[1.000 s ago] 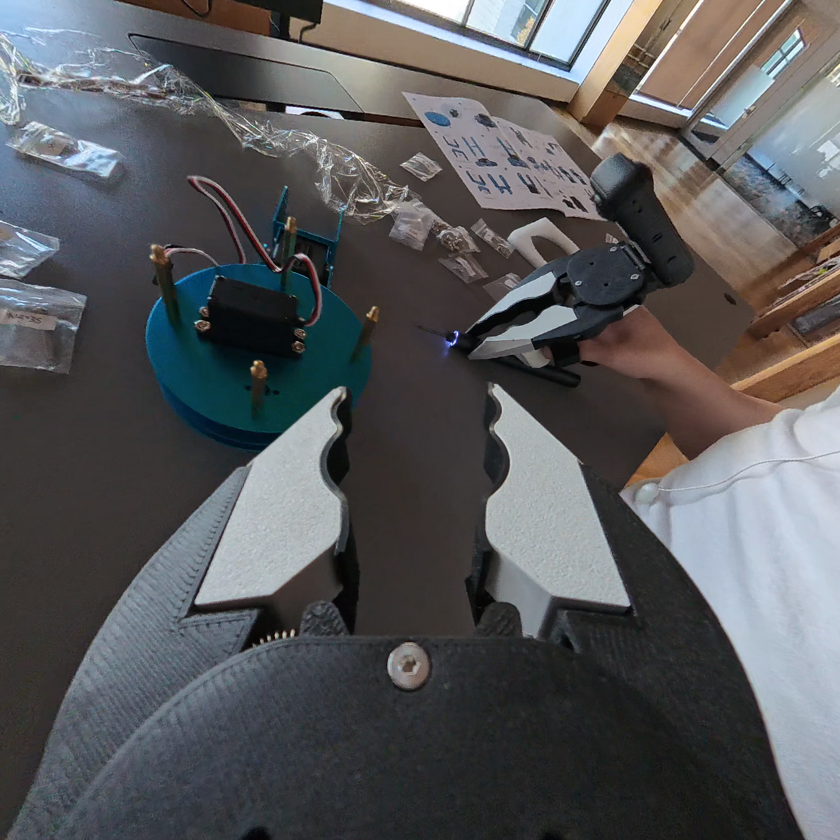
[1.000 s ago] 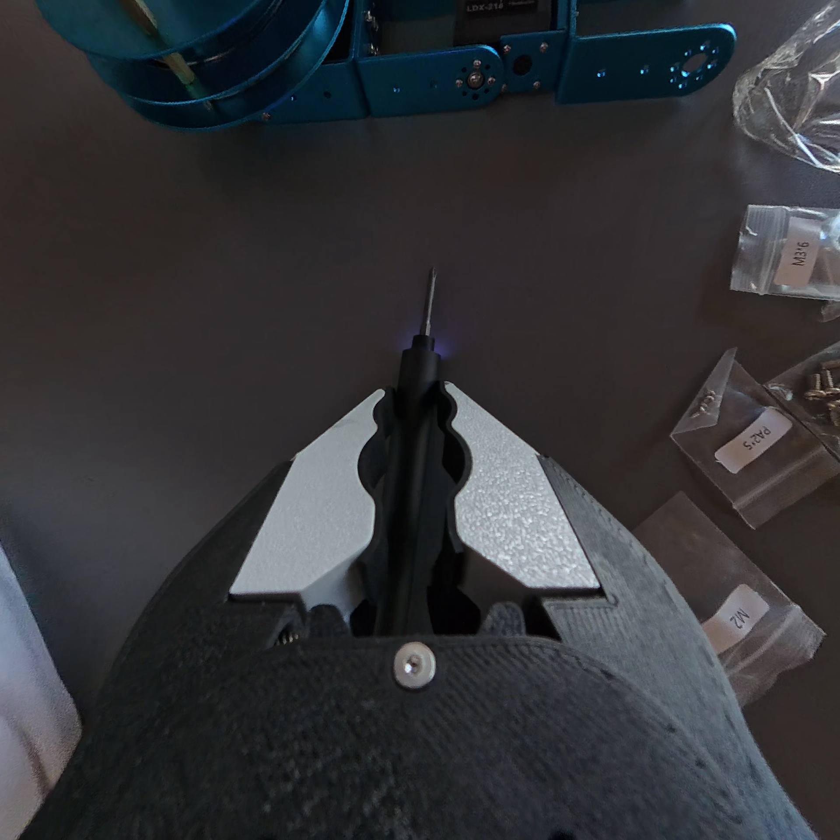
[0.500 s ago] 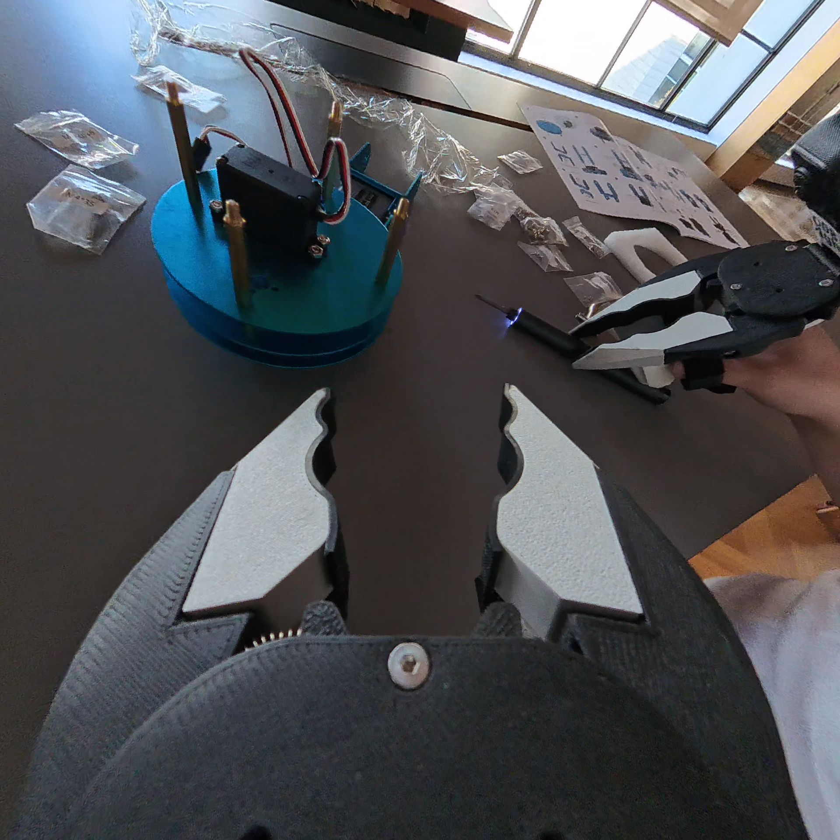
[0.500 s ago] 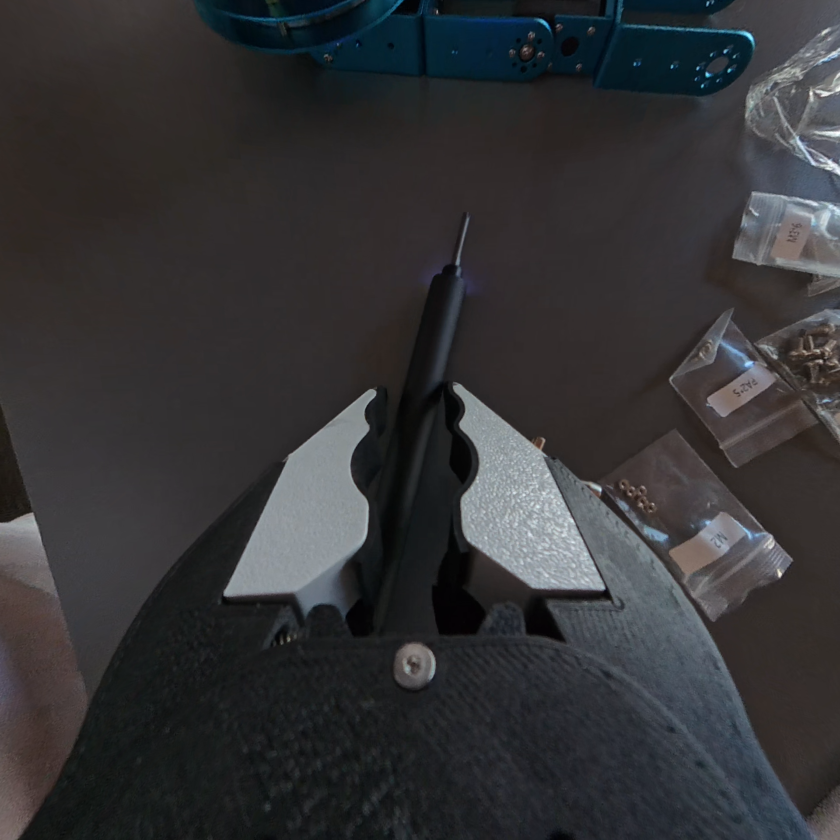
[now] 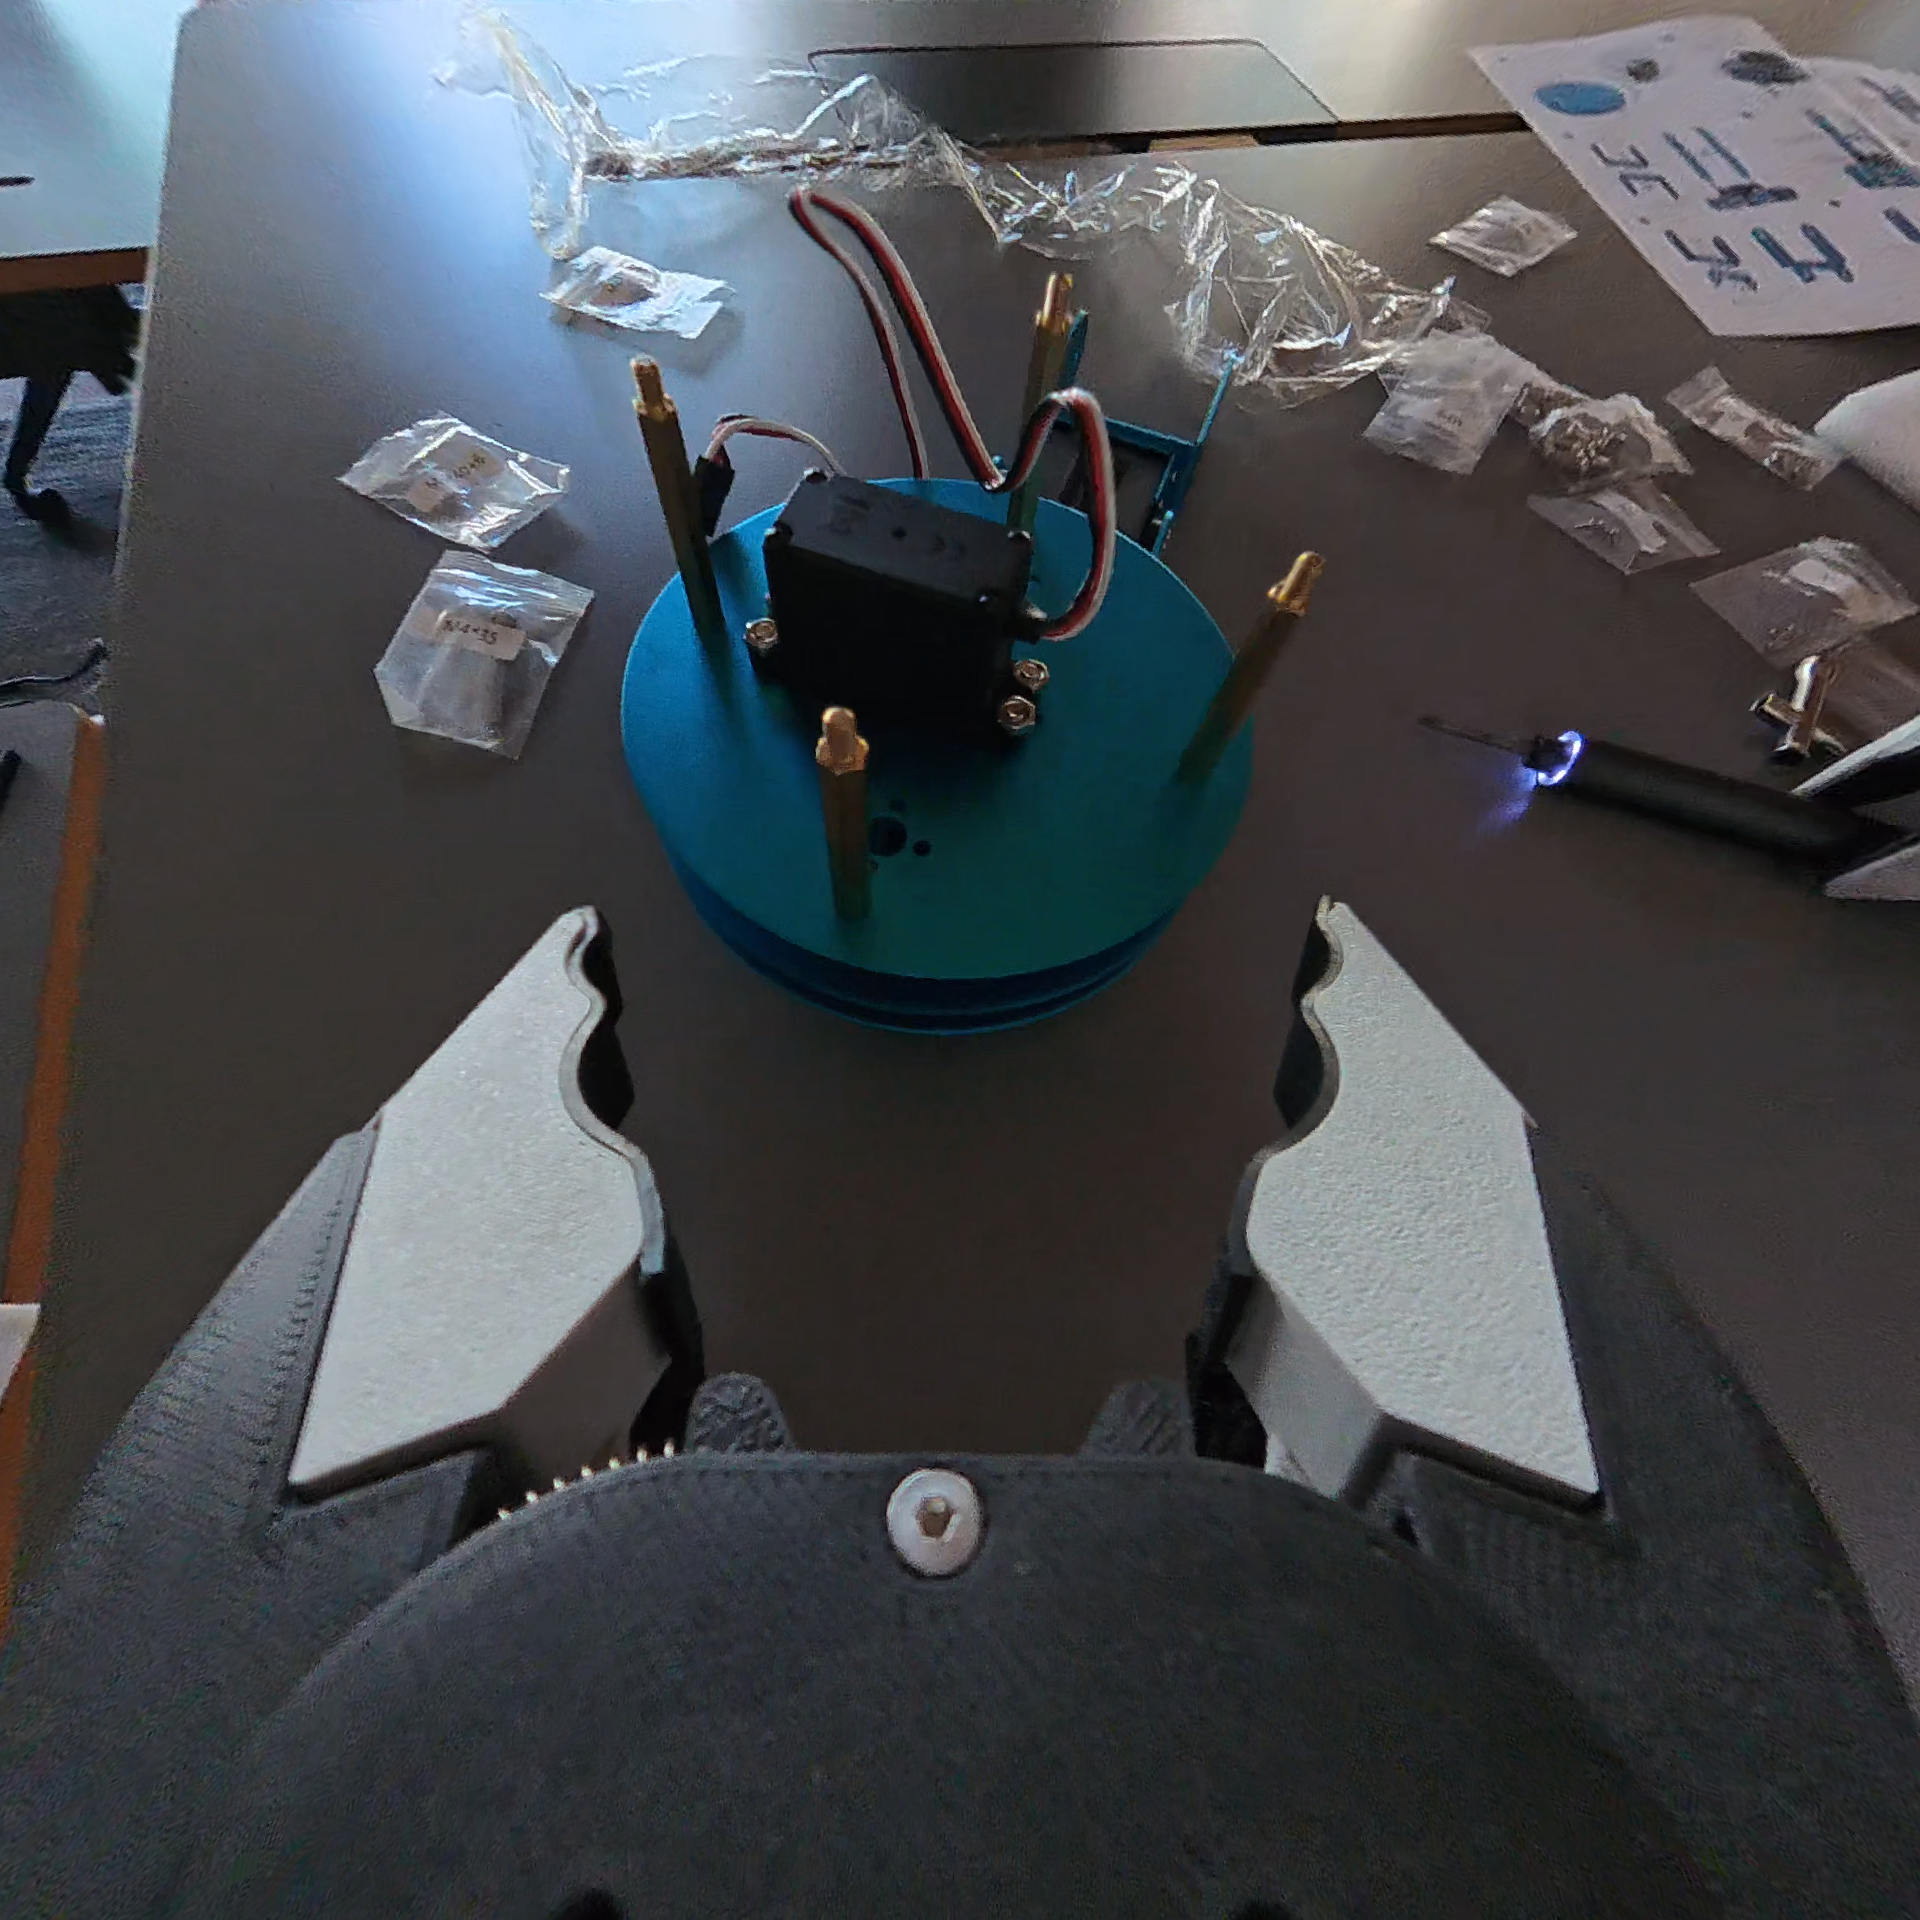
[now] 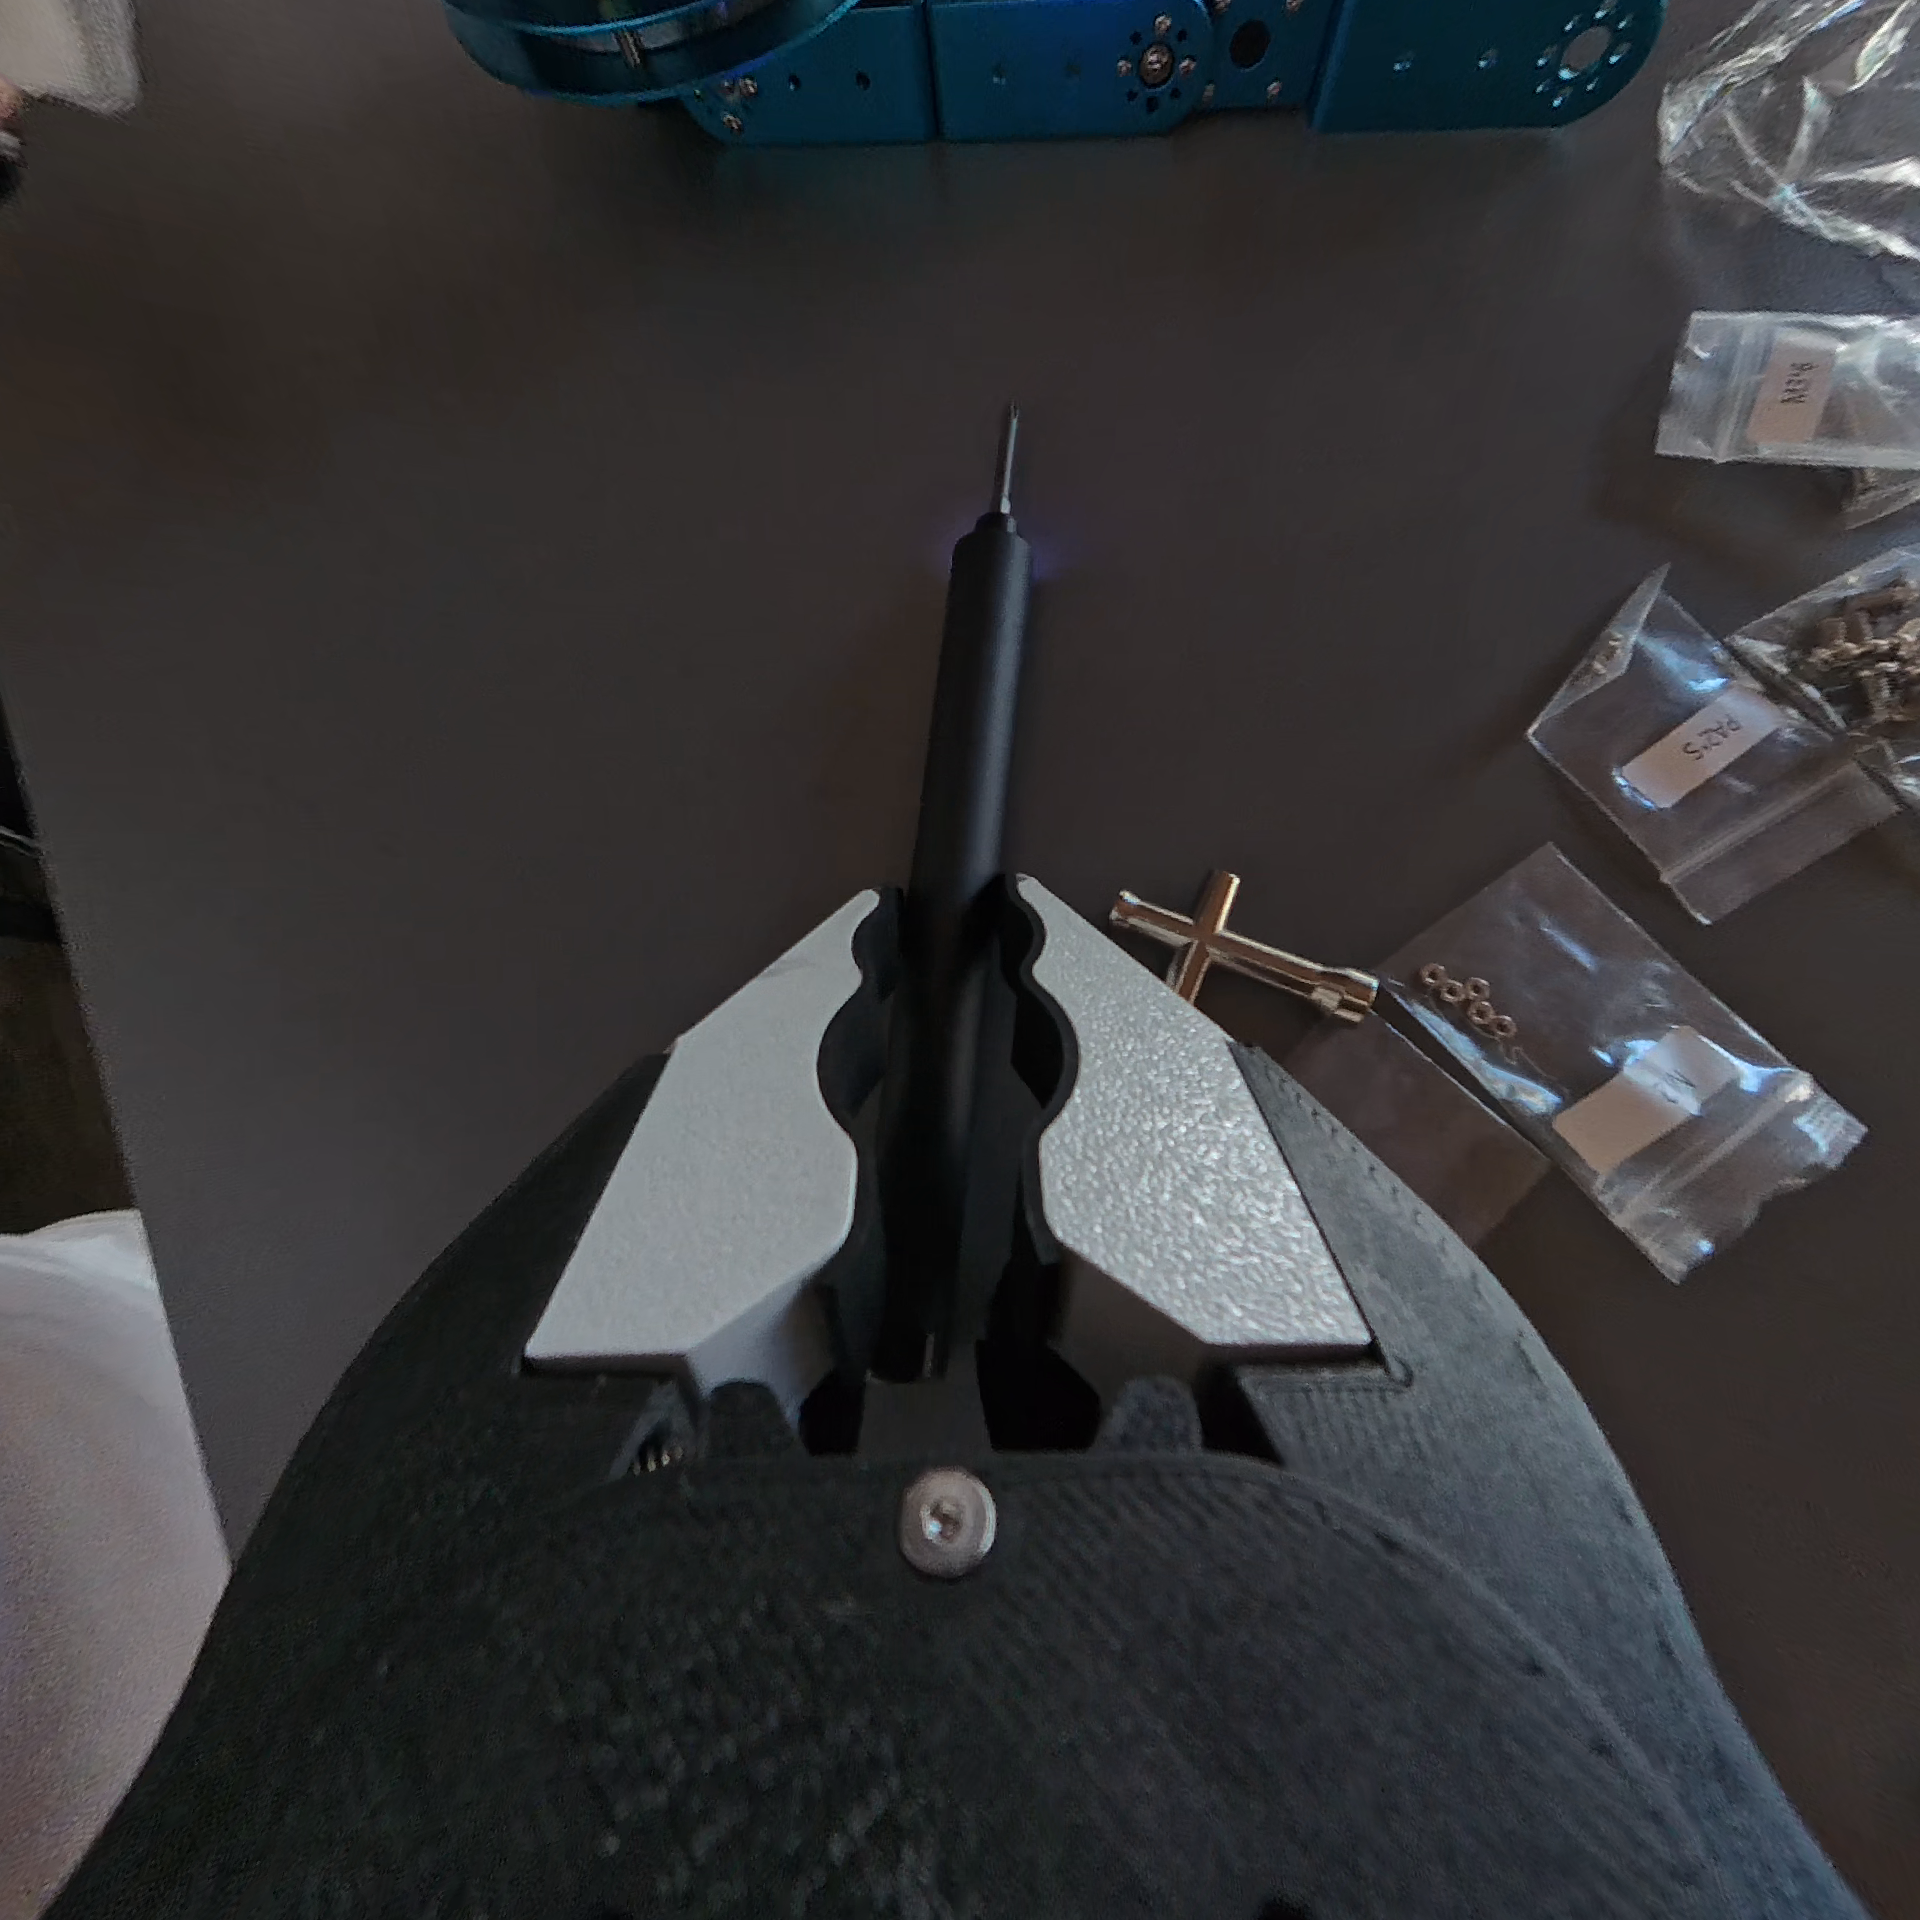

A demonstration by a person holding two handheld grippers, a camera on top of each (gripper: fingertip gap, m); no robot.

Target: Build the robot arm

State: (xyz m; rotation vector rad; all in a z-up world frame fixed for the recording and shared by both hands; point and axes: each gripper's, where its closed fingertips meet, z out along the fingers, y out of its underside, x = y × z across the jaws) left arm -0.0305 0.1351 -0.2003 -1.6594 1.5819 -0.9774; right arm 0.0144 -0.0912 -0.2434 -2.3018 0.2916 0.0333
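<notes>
My left gripper [image 5: 956, 920] is open wide and empty, just above the dark table. Right in front of it stands a round blue base [image 5: 987, 862]. The base carries a black servo [image 5: 894, 613] with red, white and black wires and several upright brass standoffs [image 5: 847, 810]. My right gripper [image 6: 954, 894] is shut on the rear part of a black electric screwdriver [image 6: 977, 727]. Its bit points at blue bracket parts [image 6: 1091, 73]. In the left wrist view the screwdriver [image 5: 1683, 795] lies low at the right with its tip light glowing, and the right gripper [image 5: 1870, 821] is at the frame edge.
A silver cross wrench [image 6: 1226, 951] and small bags of screws [image 6: 1621, 1060] lie right of the right gripper. More bags [image 5: 478, 644] lie left of the base. Crumpled clear wrap [image 5: 1195, 229] and a printed sheet [image 5: 1745, 156] lie behind. The table's edge [image 5: 125, 623] runs along the left.
My left gripper swung to face the blue base head-on and opened wider. My right gripper slid back along the screwdriver, so more of its shaft shows, and the cross wrench came into view.
</notes>
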